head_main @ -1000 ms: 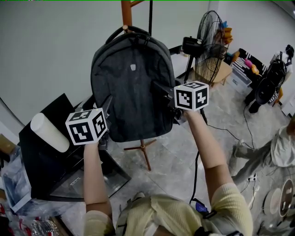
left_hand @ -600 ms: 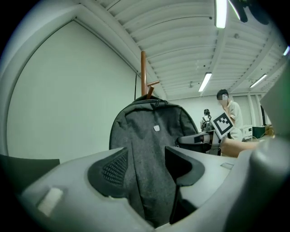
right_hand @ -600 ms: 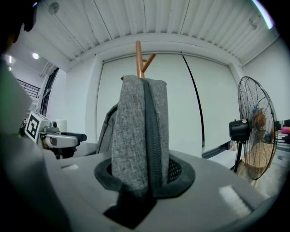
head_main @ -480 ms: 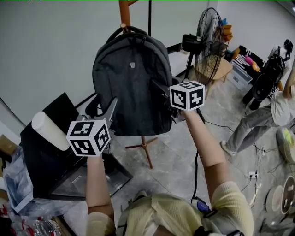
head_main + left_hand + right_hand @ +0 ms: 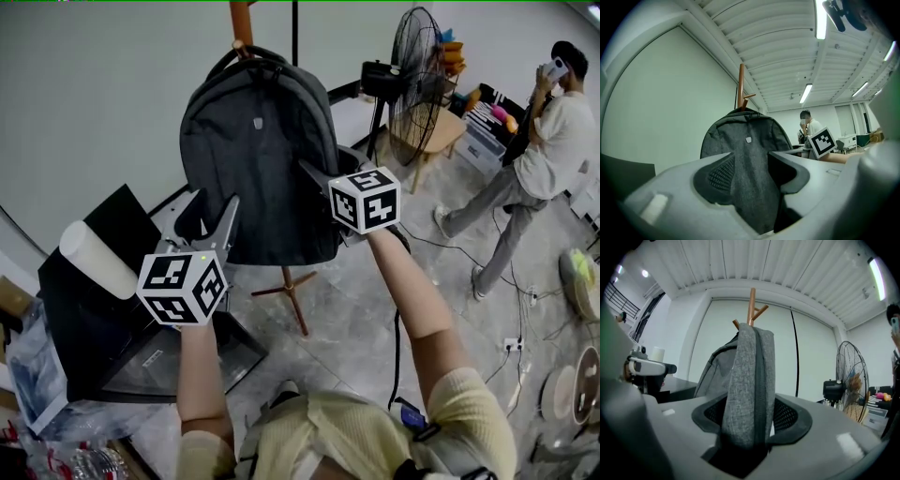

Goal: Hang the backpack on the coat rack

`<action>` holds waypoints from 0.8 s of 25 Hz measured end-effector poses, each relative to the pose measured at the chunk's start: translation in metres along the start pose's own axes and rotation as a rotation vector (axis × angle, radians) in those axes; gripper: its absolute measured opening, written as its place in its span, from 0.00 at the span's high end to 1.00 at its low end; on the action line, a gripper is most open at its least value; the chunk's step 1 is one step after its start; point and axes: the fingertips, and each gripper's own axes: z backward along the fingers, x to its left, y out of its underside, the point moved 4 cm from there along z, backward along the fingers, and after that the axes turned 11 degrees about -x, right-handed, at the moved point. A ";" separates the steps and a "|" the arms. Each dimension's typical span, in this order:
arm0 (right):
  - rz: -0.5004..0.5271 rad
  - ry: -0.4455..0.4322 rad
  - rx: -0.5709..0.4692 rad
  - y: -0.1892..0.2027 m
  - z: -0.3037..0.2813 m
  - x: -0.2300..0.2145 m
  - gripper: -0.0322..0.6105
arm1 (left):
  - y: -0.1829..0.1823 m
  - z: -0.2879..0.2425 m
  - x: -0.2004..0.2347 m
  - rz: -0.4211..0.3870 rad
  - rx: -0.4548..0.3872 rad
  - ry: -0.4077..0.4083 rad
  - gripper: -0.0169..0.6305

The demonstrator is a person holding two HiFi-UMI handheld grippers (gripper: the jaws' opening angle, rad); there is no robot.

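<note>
Hanging confirmed: backpack (image 5: 258, 159) is suspended by its top handle from a coat rack (image 5: 241, 21) peg | left gripper (image 5: 750, 168): jaws closing, nothing gripped, pack seen beyond them | right gripper (image 5: 750, 416): jaws opening (pack's side edge between them), pads apparently clear.

Place: I read this as a lab or workroom, not a home.
Ceiling: ribbed panels with long strip lights (image 5: 806, 93).
Floor: grey tiles (image 5: 337, 319), with a loose cable (image 5: 397, 356) trailing across them.
Gear: a pedestal fan (image 5: 412, 75), a black bench (image 5: 75, 347) on my left, a wooden coat rack (image 5: 752, 305).
People: a person (image 5: 539, 159) stands nearby holding a phone.
</note>
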 end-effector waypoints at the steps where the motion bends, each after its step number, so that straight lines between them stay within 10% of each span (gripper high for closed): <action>1: 0.004 0.009 -0.002 0.000 0.003 0.000 0.56 | 0.000 0.001 -0.001 0.002 -0.004 0.002 0.64; 20: 0.021 0.070 -0.156 -0.033 0.082 0.011 0.72 | 0.003 0.010 -0.042 -0.039 -0.031 0.058 0.75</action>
